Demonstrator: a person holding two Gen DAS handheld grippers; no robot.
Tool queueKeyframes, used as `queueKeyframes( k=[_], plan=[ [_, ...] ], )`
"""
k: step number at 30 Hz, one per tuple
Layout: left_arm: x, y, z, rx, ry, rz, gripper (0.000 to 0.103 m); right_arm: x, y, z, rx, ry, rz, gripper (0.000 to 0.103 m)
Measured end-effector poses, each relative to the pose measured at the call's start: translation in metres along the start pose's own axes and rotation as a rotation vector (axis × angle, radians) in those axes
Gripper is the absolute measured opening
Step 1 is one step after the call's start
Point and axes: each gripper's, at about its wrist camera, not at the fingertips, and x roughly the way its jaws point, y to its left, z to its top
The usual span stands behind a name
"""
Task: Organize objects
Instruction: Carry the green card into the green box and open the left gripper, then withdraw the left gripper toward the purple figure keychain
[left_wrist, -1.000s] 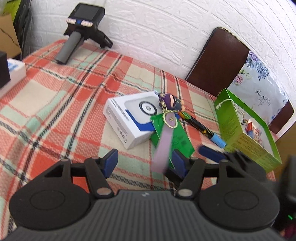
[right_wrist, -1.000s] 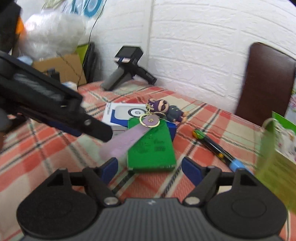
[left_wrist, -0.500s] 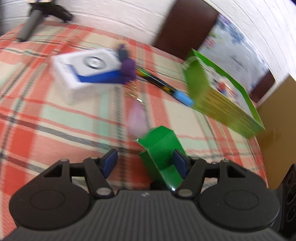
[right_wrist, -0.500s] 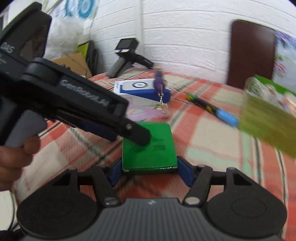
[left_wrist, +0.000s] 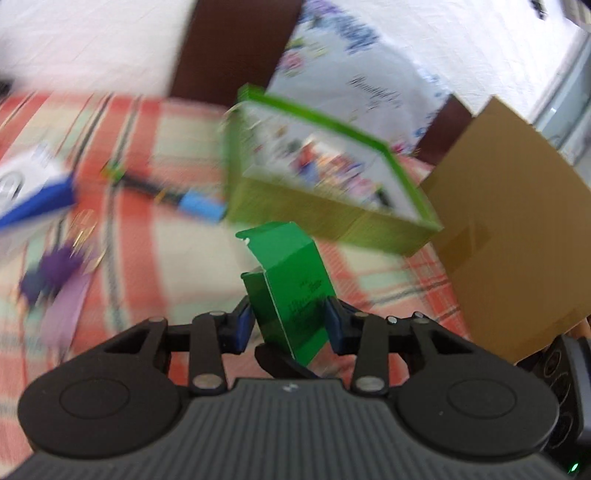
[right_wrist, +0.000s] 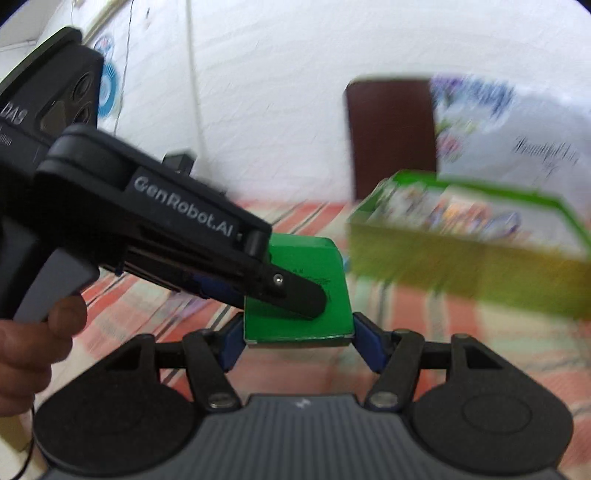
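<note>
A small green box (left_wrist: 295, 280) is gripped by both grippers and held above the plaid table. My left gripper (left_wrist: 290, 323) is shut on it, its blue pads on both sides. In the right wrist view my right gripper (right_wrist: 299, 341) is shut on the same green box (right_wrist: 306, 258), and the left gripper's black finger (right_wrist: 295, 291) lies across the box top. An open lime-green tray box (left_wrist: 332, 206) with colourful items inside sits just beyond; it also shows in the right wrist view (right_wrist: 461, 266).
A purple keychain with a lilac strap (left_wrist: 55, 280), a pen with a blue cap (left_wrist: 199, 203) and a white-and-blue box (left_wrist: 29, 192) lie at the left. A brown cardboard panel (left_wrist: 517, 258) stands at the right. A dark chair back (right_wrist: 391, 136) is behind.
Both grippers have closed on the green box and lifted it off the table, carrying it right toward the lime-green tray box. The keychain stayed on the table.
</note>
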Motion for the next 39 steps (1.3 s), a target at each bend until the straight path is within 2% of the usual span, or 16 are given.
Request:
queueKeyframes(
  k=[3, 7, 13, 16, 19, 20, 21, 26, 31, 34, 39],
  plan=[
    [0.014, -0.023, 0.027, 0.048, -0.028, -0.042, 0.042, -0.004, -0.020, 0.018, -0.020, -0.082, -0.083, 0.061],
    [0.046, -0.060, 0.053, 0.134, -0.059, -0.079, 0.042, -0.004, -0.060, 0.040, 0.006, -0.146, -0.194, 0.061],
    [0.103, -0.100, 0.080, 0.240, -0.026, -0.084, 0.044, 0.017, -0.117, 0.052, 0.042, -0.150, -0.352, 0.061],
    [0.125, -0.111, 0.083, 0.295, -0.036, -0.013, 0.045, 0.034, -0.143, 0.051, 0.062, -0.118, -0.446, 0.063],
    [0.140, -0.109, 0.081, 0.314, -0.037, 0.094, 0.047, 0.046, -0.163, 0.041, 0.100, -0.056, -0.481, 0.067],
    [0.141, -0.106, 0.080, 0.304, -0.029, 0.108, 0.047, 0.044, -0.165, 0.039, 0.114, -0.068, -0.490, 0.072],
    [0.140, -0.103, 0.077, 0.294, -0.029, 0.110, 0.047, 0.042, -0.165, 0.037, 0.120, -0.077, -0.497, 0.073],
    [0.127, -0.094, 0.067, 0.273, -0.030, 0.150, 0.047, 0.021, -0.149, 0.028, 0.124, -0.130, -0.487, 0.071],
    [0.100, -0.092, 0.049, 0.288, -0.072, 0.228, 0.055, -0.003, -0.123, 0.019, 0.149, -0.165, -0.443, 0.071],
    [0.084, -0.084, 0.038, 0.273, -0.080, 0.273, 0.055, -0.008, -0.109, 0.015, 0.159, -0.135, -0.385, 0.071],
    [0.071, -0.063, 0.019, 0.230, -0.049, 0.342, 0.057, -0.002, -0.089, 0.002, 0.226, -0.027, -0.261, 0.068]
  ],
)
